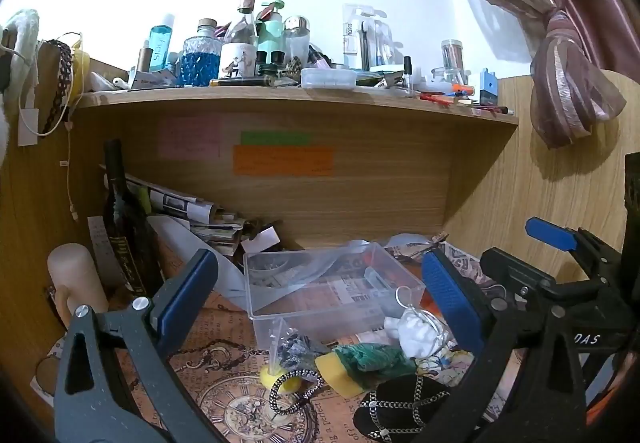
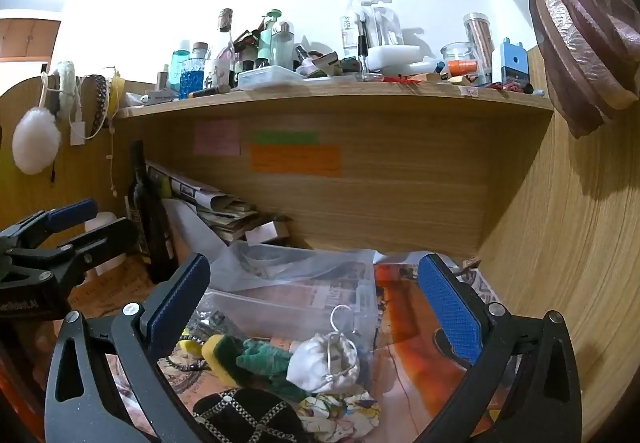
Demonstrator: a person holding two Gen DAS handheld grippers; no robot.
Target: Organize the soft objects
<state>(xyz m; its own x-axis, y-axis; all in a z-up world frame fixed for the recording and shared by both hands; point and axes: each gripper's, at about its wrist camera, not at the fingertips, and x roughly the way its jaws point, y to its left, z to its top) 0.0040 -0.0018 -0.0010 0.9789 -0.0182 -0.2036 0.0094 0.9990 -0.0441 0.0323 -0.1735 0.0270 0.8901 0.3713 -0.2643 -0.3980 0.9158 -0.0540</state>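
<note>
- Left wrist view: your left gripper [image 1: 320,291] is hovering with its fingers wide apart and nothing between them, above the clear plastic box [image 1: 332,291]
- The soft objects are lying in a tight cluster just in front of that box: a white pouch [image 1: 414,331], a green cloth [image 1: 374,357] on a yellow sponge [image 1: 338,373], a black chain-trimmed piece [image 1: 400,403] and a braided band [image 1: 294,391]
- You are risking a double pick here; these items are touching, and the wire ring on the pouch is likely to snag a neighbour
- Your right gripper [image 1: 496,259] is sitting close on the right side, so a sideways sweep is likely to knock the two tools together
- Open room is lying toward you over the printed mat [image 1: 224,403]; the dark bottle [image 1: 124,219] and the cylinder [image 1: 74,279] are crowding the left

- Right wrist view: your right gripper [image 2: 316,299] is also standing with fingers spread and empty, over the white pouch [image 2: 324,363] and green cloth [image 2: 264,361]
- The plastic box [image 2: 296,303] is carrying a loose clear bag [image 2: 296,267] across its mouth; dropping anything in is likely to catch on that film
- The shelf [image 2: 332,99] is overhanging the back, loaded with bottles, so lifting high and forward is risking a strike
- The wooden side panel [image 2: 560,263] is closing the right; the left gripper [image 2: 76,227] is closing the left
- Clear travel is remaining only straight down and back toward you
</note>
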